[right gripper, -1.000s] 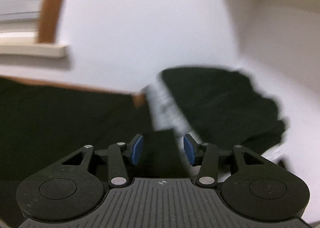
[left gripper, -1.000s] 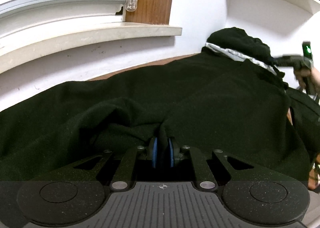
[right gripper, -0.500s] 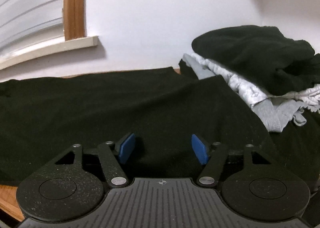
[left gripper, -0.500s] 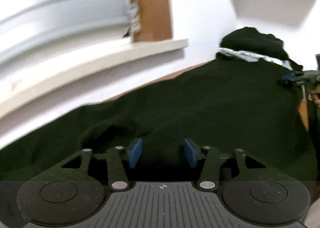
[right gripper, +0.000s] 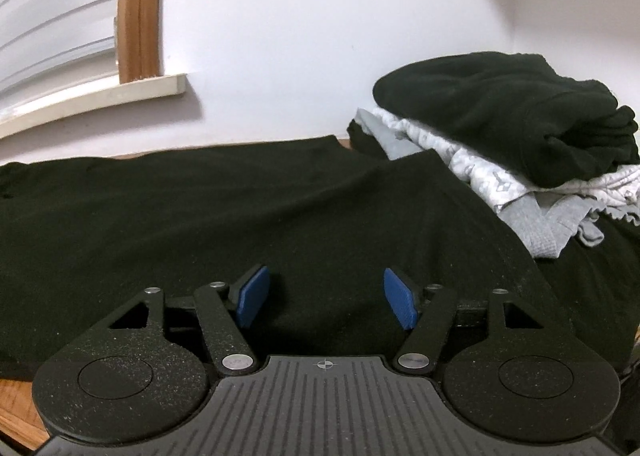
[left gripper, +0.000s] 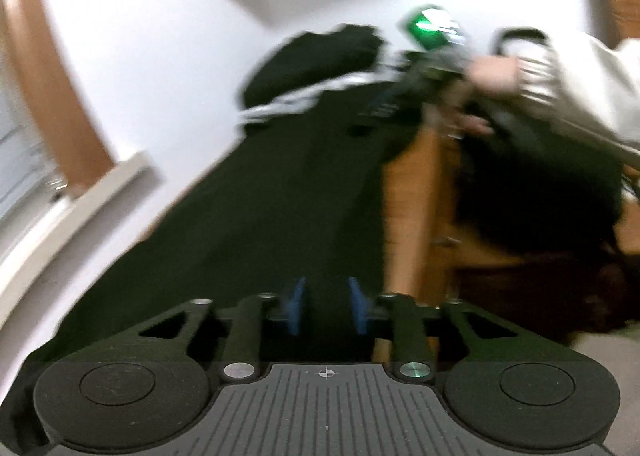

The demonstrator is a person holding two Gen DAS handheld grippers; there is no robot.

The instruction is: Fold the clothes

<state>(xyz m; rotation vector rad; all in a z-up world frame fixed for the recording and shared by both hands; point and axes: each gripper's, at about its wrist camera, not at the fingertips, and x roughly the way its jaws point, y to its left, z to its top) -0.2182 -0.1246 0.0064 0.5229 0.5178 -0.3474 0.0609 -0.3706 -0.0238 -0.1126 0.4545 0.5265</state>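
Black garment is soft, limp, light; I would pinch its edge at 6 o'clock. Right claw released; left claw just been closing w/ cloth between, not clenched.

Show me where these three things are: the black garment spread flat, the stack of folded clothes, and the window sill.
black garment (right gripper: 200,208), right wrist view, on its flat middle.
stack of folded clothes (right gripper: 500,108), right wrist view, on the black top piece.
window sill (right gripper: 120,94), right wrist view, on its front edge.

A black garment lies spread flat on the wooden table, beside stacked folded clothes.
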